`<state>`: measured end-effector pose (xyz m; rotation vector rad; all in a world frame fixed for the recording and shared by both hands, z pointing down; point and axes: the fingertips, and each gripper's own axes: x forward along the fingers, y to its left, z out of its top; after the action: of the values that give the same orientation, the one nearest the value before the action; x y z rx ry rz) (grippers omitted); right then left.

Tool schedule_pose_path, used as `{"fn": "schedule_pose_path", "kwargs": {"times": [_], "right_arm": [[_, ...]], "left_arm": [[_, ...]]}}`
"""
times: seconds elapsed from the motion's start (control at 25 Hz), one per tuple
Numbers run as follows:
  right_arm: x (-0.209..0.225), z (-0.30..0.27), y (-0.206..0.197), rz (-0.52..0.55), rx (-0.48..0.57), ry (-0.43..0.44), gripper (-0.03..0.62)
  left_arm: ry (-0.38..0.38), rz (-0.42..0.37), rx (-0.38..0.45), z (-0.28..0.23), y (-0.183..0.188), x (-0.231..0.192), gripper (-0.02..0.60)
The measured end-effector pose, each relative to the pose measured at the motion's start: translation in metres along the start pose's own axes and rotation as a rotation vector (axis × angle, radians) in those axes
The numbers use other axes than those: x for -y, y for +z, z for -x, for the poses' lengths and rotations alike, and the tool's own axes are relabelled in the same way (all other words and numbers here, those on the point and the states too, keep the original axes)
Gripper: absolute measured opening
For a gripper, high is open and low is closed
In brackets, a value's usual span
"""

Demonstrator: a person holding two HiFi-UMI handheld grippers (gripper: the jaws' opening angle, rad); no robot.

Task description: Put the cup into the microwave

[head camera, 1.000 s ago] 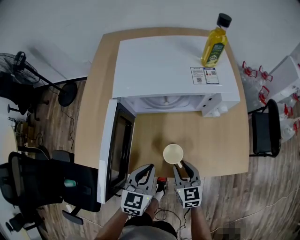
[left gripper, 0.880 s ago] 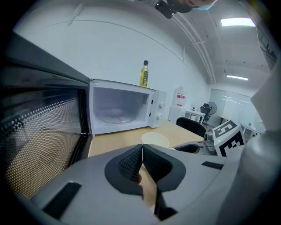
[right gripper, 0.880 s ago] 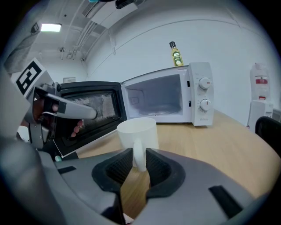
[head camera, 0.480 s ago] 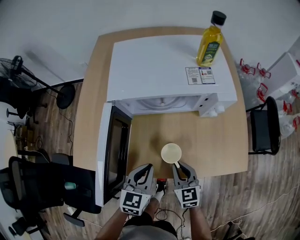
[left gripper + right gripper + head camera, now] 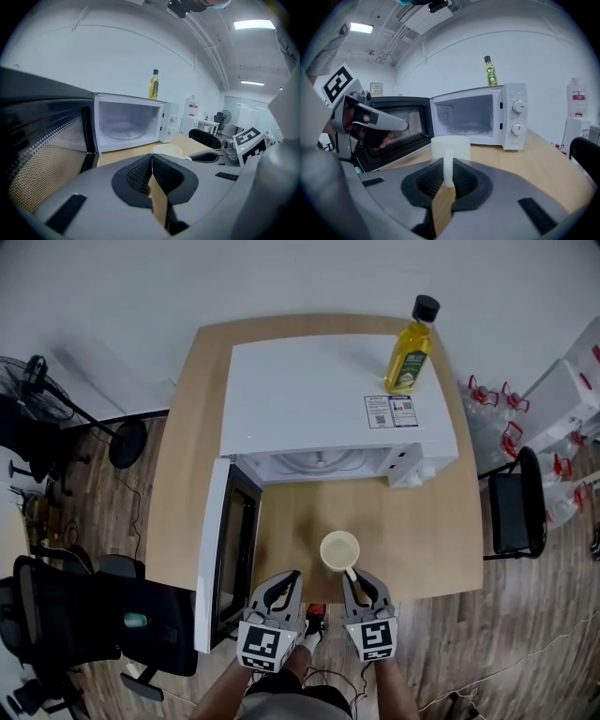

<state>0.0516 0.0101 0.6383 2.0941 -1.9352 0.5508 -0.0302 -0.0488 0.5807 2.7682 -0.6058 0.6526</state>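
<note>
A cream cup (image 5: 339, 550) stands near the front edge of the wooden table (image 5: 422, 540), in front of the white microwave (image 5: 328, 399). The microwave's door (image 5: 228, 554) is swung open to the left. My right gripper (image 5: 356, 583) has just been closing and is shut on the cup's handle (image 5: 448, 168), which stands upright between the pads, with the cup body (image 5: 450, 145) just beyond them. My left gripper (image 5: 281, 589) is beside it, near the door, with its pads (image 5: 140, 171) meeting on nothing. The cavity (image 5: 124, 124) is open and empty.
A yellow oil bottle (image 5: 409, 348) stands on the microwave's top at the right. Black office chairs stand to the left (image 5: 84, 615) and right (image 5: 506, 512) of the table. A fan (image 5: 28, 381) and water jugs (image 5: 487, 409) sit on the floor.
The right gripper's jaws have narrowed from a wide stance around the cup's handle to a grip on it. The left gripper has kept its place.
</note>
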Motion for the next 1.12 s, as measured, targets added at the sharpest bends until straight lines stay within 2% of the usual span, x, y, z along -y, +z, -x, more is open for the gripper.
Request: {"fn": "schedule_pose_path", "kwargs": {"times": [0.68, 1.12], "right_arm": [[0.000, 0.049, 0.099, 0.022, 0.148, -0.082, 0.046], [0.001, 0.055, 0.146, 0.030, 0.226, -0.100, 0.046]], "left_arm": [[-0.034, -0.046, 0.131, 0.027, 0.073, 0.003, 0.025], [-0.027, -0.060, 0.191, 0.038, 0.109, -0.002, 0.025]]}}
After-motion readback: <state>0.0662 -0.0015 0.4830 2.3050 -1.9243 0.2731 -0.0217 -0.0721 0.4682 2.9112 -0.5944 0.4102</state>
